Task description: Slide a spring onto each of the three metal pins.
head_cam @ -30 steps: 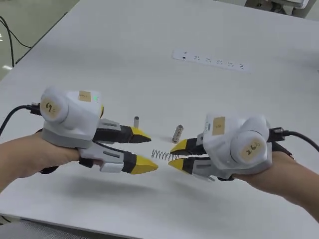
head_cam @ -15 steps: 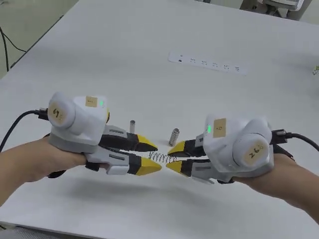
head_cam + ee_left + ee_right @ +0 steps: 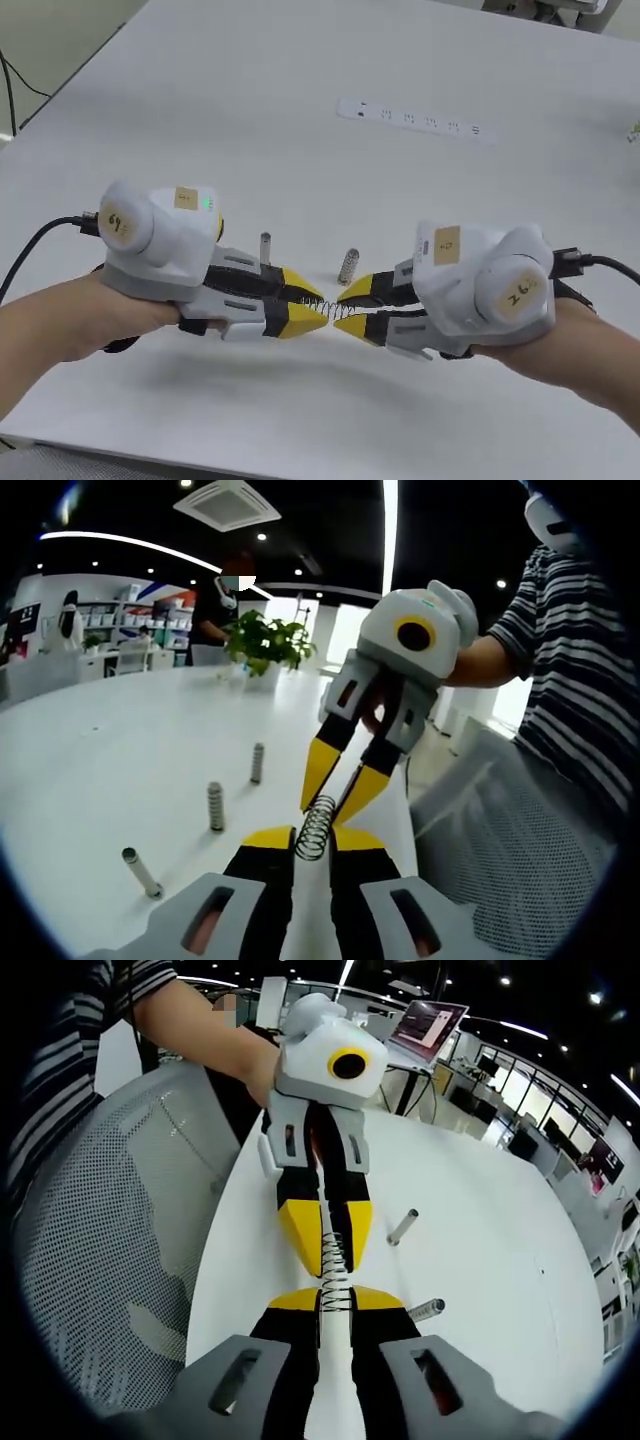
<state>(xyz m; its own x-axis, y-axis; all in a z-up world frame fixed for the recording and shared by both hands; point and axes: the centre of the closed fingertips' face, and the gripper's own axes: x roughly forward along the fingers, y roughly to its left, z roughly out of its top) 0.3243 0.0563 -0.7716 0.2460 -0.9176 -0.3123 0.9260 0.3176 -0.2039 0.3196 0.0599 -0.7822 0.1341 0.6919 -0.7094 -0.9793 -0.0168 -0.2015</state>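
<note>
Near the table's front edge, my left gripper (image 3: pixel 322 310) and right gripper (image 3: pixel 339 311) each pinch one end of the spring (image 3: pixel 334 1260). It looks light and bendy and is best gripped at its ends. The bare pin (image 3: pixel 265 245) stands just beyond, to the left.

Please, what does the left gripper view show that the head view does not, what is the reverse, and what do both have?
Left gripper view: a third pin already wearing a spring, a potted plant and a striped sleeve. Head view: a white power strip and the person's left hand. Both: the bare pin, a sprung pin, and the loose spring gripped at its ends by the left gripper and right gripper.
</note>
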